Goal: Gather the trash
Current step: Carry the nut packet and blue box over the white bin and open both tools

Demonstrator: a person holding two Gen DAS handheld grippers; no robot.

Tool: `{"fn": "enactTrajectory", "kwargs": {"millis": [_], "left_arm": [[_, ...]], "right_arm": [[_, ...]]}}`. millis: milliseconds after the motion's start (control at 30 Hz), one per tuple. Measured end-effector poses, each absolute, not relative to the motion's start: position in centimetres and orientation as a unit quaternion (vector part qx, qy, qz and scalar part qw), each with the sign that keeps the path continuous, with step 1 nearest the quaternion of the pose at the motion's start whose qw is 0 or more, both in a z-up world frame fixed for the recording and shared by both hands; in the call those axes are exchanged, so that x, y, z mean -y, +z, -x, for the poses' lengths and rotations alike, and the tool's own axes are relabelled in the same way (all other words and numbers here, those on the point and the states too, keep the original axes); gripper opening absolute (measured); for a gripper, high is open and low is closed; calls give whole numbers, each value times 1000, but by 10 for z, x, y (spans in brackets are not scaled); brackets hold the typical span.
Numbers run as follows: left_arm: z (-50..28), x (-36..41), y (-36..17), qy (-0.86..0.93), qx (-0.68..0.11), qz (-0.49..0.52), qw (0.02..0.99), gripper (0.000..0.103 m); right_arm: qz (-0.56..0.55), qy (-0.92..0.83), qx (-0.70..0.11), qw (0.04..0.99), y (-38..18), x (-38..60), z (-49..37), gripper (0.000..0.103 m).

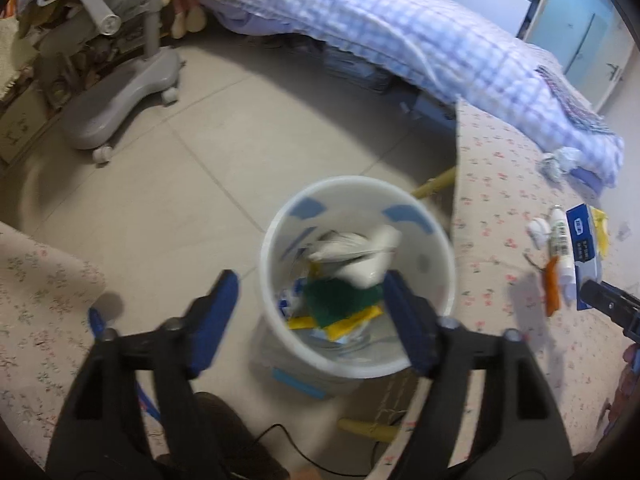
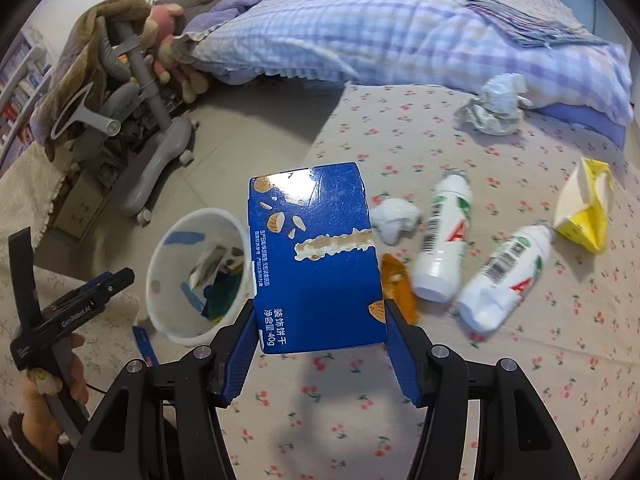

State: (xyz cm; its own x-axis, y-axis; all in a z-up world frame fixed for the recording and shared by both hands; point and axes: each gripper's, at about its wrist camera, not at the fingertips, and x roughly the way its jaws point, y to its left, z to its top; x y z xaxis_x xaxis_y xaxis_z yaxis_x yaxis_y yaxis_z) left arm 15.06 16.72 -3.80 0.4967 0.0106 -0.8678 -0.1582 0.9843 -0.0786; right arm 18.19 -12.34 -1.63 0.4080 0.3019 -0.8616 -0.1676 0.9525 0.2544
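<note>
The right hand-held gripper holds a blue biscuit box by its lower end, one blue finger pressed on each side, so its jaws are closed on the box. The box is lifted above the bed, which has a sheet with small red flowers, and it leans a little to the left.

On the bed, to the right of the box, lie two white plastic bottles side by side (both on their sides, with barcodes visible). A small crumpled tissue lies just beside the box, and an orange wrapper is partly hidden behind it. A yellow carton sits further right, and a bigger ball of crumpled paper is near the checked quilt.

The left hand-held gripper is wide open and holds nothing. It hangs over a white bin that stands on the tiled floor, close to the edge of the bed. Inside the bin I see white paper with green and yellow wrappers. A grey chair base stands further away on the floor.
</note>
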Motion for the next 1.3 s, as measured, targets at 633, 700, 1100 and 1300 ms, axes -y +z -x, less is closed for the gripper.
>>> {"fn": "enactTrajectory", "kwargs": {"millis": [633,700,1100,1300], "left_arm": [[-122,-205,-33,93,-495,27,863,88],[-121,-207,-32,92,-494,28,864,88],[-114,-218,-33,92,-495,41,863,88],[-112,-210,-30,76,-497,52,863,88]], "right_arm": [[-23,204,-540,816,-46,8,-190,61],[-22,208,-541,814,-49,-1,-191,61],[-20,225,-522,822,-44,-11,-190,73],[-29,201,-524,827,-36,16,-185,73]]}}
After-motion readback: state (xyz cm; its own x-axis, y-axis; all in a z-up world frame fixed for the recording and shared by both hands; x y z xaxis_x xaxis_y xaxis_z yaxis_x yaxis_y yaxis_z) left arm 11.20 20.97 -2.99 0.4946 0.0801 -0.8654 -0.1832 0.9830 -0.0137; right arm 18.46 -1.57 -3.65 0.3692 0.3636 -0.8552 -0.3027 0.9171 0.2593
